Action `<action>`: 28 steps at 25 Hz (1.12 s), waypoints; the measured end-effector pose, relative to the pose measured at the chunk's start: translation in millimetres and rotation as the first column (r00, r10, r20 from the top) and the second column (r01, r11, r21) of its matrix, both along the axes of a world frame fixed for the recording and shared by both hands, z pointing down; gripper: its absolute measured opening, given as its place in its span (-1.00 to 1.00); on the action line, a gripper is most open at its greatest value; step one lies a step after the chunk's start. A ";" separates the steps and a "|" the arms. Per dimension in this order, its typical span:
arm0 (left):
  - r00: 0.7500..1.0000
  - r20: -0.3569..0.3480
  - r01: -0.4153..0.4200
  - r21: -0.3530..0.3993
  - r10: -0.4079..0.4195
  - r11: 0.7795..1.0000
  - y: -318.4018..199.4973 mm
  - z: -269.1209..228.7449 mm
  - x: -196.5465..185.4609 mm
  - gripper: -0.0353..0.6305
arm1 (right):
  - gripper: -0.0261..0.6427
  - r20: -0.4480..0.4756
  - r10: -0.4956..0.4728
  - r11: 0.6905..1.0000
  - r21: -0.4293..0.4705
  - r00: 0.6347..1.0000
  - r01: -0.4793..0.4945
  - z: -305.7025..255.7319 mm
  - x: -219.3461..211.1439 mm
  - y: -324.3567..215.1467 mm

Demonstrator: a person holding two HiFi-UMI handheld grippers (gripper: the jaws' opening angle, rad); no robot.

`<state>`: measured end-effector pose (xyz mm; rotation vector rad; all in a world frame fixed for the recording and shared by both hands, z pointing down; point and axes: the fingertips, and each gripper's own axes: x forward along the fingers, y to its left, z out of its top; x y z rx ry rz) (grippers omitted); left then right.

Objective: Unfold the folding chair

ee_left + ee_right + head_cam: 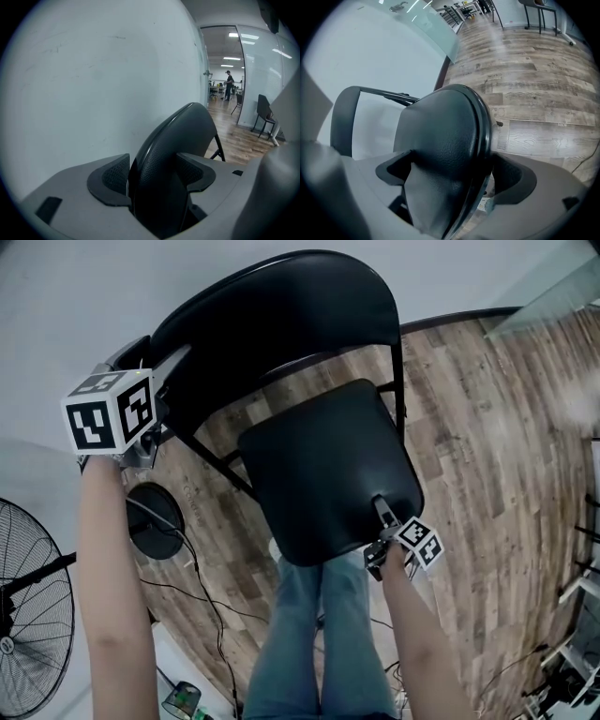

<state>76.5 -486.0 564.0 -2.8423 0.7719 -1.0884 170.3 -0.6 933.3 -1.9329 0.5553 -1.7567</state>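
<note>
Above the floor [487,427] by the wall [56,296], my left hand-held gripper [153,174] pinches the folding chair's backrest [281,315]; my right hand-held gripper [454,171] stands spread around the seat [328,474] edge.

Looks like an office or lab workspace rather than a home. Has a wood-look plank floor [487,427], a plain white wall [93,70] and a full-height glass partition [262,65]. Opens at the far end onto a long lit room with rows of ceiling light panels [233,35] and a person [228,85] standing far off. Holds a black chair [265,114] beside the glass, a pedestal fan [37,596] and loose cables [208,601] across the floor.
</note>
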 end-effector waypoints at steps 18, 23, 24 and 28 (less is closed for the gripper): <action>1.000 -0.021 0.017 0.011 -0.017 1.000 62.2 1.3 -15.3 0.04 | 0.72 0.007 -0.057 0.962 -0.268 0.998 0.057 15.4 -4.2 36.7; 0.999 -0.025 0.021 0.003 -0.021 1.000 62.4 0.6 -14.7 0.04 | 0.72 -0.013 -0.082 0.960 -0.270 0.997 0.076 -6.2 0.9 35.6; 0.999 -0.027 0.023 0.008 -0.023 1.000 63.1 0.3 -14.7 0.04 | 0.71 -0.013 -0.085 0.962 -0.263 0.996 0.078 -11.6 1.1 35.6; 1.000 -0.019 0.018 0.036 -0.017 0.999 64.4 -4.7 -14.4 0.04 | 0.71 -0.022 -0.141 0.961 -0.244 0.990 0.132 -39.1 -0.1 30.1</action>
